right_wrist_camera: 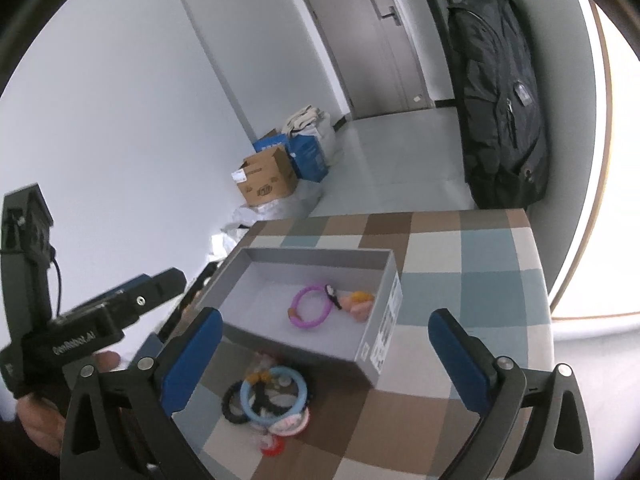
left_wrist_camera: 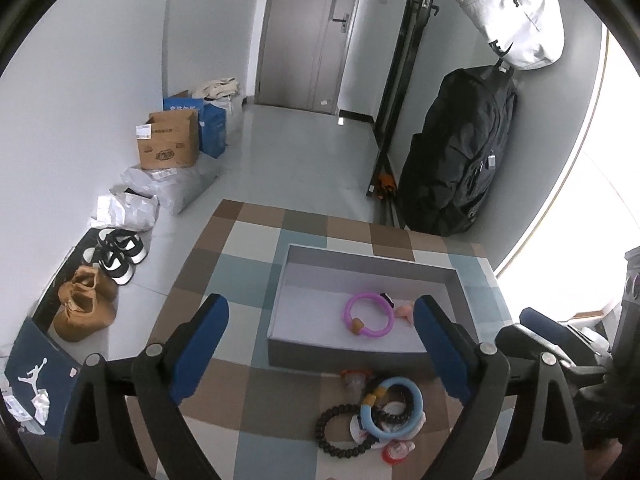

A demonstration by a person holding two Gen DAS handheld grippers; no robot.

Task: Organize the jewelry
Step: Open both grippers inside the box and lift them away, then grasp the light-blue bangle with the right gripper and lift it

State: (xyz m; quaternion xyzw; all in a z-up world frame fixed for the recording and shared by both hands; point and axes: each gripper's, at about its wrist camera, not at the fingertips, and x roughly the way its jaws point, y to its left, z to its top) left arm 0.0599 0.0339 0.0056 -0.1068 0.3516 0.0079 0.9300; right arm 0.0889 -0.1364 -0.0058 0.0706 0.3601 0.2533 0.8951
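A shallow grey box [left_wrist_camera: 340, 354] [right_wrist_camera: 256, 258] stands on the checked table top. Inside it lie a purple bracelet [left_wrist_camera: 366, 314] [right_wrist_camera: 311, 306] and a small pink piece [left_wrist_camera: 403, 312] [right_wrist_camera: 360, 304]. In front of the box sits a heap of jewelry: a light blue bangle [left_wrist_camera: 392, 408] [right_wrist_camera: 274, 398], a black bead bracelet [left_wrist_camera: 340, 430] [right_wrist_camera: 232, 402] and small red and clear pieces [left_wrist_camera: 396, 452]. My left gripper [left_wrist_camera: 320, 344] hangs open above the box's near wall with nothing between its fingers. My right gripper [right_wrist_camera: 324, 356] is open too, over the box's near corner and the heap.
The table's far edge [left_wrist_camera: 320, 212] drops to a grey floor. Cardboard and blue boxes [left_wrist_camera: 170, 140], white bags and shoes [left_wrist_camera: 116, 256] line the left wall. A black bag [left_wrist_camera: 460, 152] hangs at the right. The person's hand holds the left gripper [right_wrist_camera: 92, 328] at left.
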